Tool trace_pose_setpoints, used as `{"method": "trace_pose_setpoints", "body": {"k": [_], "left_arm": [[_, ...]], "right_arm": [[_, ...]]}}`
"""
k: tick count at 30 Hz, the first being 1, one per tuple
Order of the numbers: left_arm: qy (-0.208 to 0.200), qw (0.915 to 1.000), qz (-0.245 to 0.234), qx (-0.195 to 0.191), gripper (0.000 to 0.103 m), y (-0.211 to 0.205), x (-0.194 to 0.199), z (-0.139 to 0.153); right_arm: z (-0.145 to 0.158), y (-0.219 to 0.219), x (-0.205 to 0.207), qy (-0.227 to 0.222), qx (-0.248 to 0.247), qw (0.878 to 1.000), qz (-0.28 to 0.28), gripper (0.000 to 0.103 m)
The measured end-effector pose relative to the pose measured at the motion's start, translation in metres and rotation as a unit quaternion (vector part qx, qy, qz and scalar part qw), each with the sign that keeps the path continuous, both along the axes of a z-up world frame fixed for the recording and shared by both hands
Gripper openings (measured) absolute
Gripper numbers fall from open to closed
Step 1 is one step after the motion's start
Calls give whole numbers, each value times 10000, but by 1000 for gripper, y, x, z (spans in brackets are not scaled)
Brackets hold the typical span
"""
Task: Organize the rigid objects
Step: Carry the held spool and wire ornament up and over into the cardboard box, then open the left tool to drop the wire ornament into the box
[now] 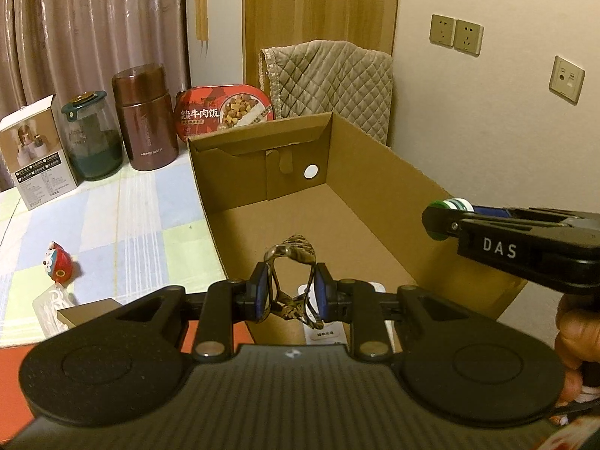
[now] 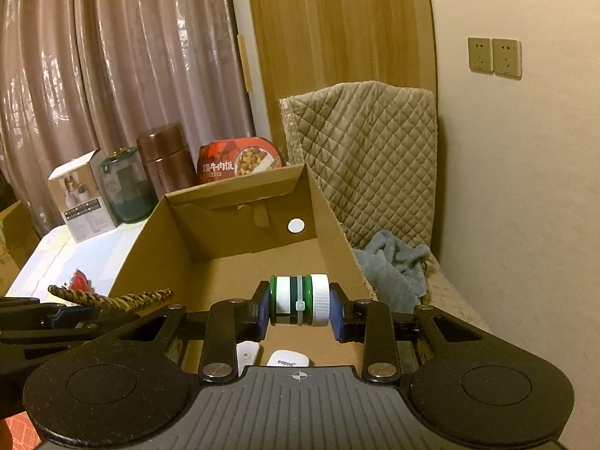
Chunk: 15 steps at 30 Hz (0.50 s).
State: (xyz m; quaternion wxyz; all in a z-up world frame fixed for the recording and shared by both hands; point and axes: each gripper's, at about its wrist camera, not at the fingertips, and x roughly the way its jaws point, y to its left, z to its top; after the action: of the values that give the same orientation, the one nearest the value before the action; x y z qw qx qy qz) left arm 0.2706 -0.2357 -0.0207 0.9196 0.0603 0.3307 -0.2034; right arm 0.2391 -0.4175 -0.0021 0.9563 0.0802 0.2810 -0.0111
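Hair claw (image 1: 292,285) pinched, bottle (image 2: 300,300) clamped

The left gripper (image 1: 290,292) was matte black plastic with blue finger pads (image 1: 262,287), silver pivot screws and two round textured discs on a ribbed grey base. The right gripper (image 2: 300,307) matched it and bore white "DAS" lettering.

Behind your table you see pink curtains (image 1: 75,30), a quilted blanket (image 1: 330,82), and two wall sockets (image 1: 455,33)
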Motion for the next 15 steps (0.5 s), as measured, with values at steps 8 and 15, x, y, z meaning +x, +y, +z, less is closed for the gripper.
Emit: {"method": "trace_pose_setpoints", "body": {"k": [8, 15], "left_arm": [[9, 10000, -15, -50, 21, 0, 5, -1], [-112, 9999, 4, -77, 29, 4, 7, 3]], "right_arm": [[-2, 0, 0, 18, 29, 10000, -19, 28], [-2, -3, -1, 30, 65, 10000, -62, 28]]}}
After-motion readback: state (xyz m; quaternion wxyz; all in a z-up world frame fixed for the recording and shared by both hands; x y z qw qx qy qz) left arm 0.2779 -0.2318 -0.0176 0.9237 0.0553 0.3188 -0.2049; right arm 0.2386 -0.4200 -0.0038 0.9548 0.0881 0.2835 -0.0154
